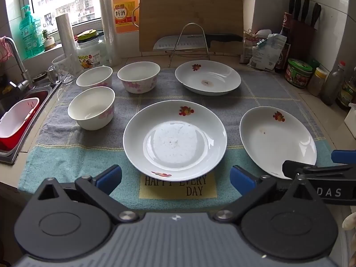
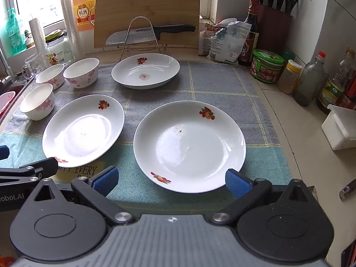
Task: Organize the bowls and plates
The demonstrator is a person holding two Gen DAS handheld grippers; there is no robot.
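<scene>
Three white plates with fruit prints lie on a grey and teal cloth (image 1: 267, 93): a middle plate (image 1: 174, 138) (image 2: 83, 130), a right plate (image 1: 277, 141) (image 2: 189, 145) and a far plate (image 1: 208, 80) (image 2: 145, 70). Three white bowls with pink flowers stand at the left: a near bowl (image 1: 91, 108) (image 2: 36, 104), a far left bowl (image 1: 94, 77) (image 2: 50, 75) and a far middle bowl (image 1: 138, 76) (image 2: 81, 72). My left gripper (image 1: 175, 179) hangs open over the middle plate's near rim. My right gripper (image 2: 171, 181) stands open at the right plate's near rim. Neither holds anything.
A sink (image 1: 13, 120) with a red and white basket lies at the left. A cutting board (image 1: 191, 15), a knife on a wire rack (image 1: 189, 42), bottles and jars line the back. Sauce jars (image 2: 267, 65), bottles and a white box (image 2: 339, 129) crowd the right side.
</scene>
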